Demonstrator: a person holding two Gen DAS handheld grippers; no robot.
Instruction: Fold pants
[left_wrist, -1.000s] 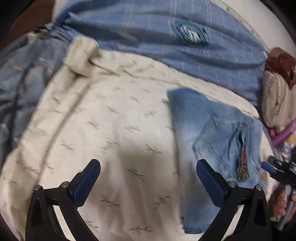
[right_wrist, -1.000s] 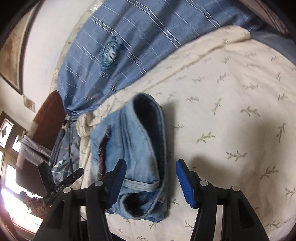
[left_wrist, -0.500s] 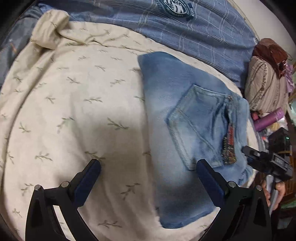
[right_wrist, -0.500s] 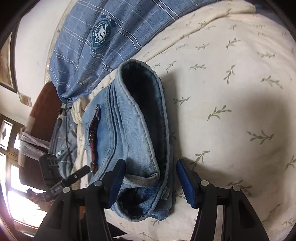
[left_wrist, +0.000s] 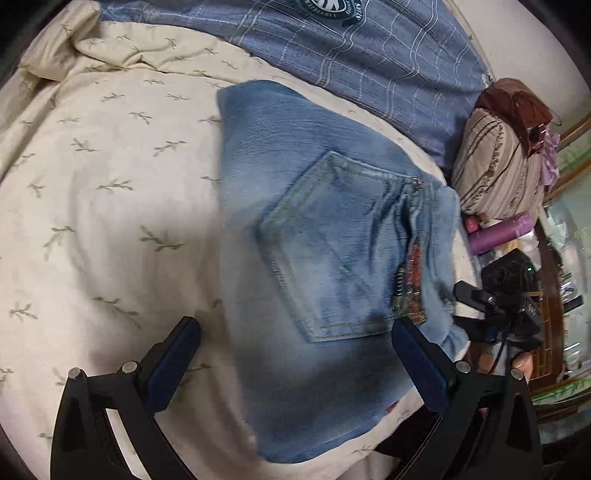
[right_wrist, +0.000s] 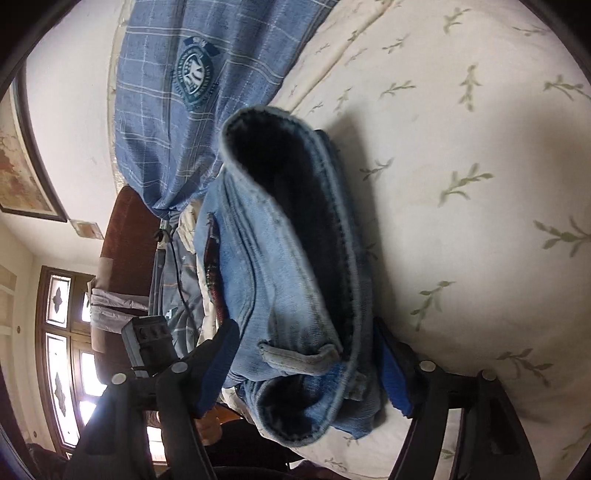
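Folded jeans (left_wrist: 325, 236) lie on the cream bedspread (left_wrist: 110, 206) with its leaf print, back pocket (left_wrist: 332, 254) facing up, as I look down from my left gripper (left_wrist: 295, 365). Its jaws stand wide open and hold nothing; the left blue pad hangs over bare bedspread, the right pad over the near right part of the jeans, by a red patterned patch (left_wrist: 410, 288) at the waistband. Beyond the jeans, at the far side of the bed, lies a blue checked blanket (left_wrist: 369, 51) bearing a round crest. To the right sit a striped cushion (left_wrist: 495, 173) and a purple bottle (left_wrist: 498, 236), and my right gripper shows at the bed's right edge. From that right gripper (right_wrist: 306, 365) I see the jeans (right_wrist: 280, 258) end-on, the waistband opening gaping dark towards the camera and a belt loop (right_wrist: 295, 356) just ahead of the pads. The jaws have just been opening; they now straddle the near end of the bundle, one pad on each side, and I cannot tell whether either pad touches the denim. A framed picture (right_wrist: 26, 177) hangs on the wall at left, and windows (right_wrist: 66, 354) glow beneath it.
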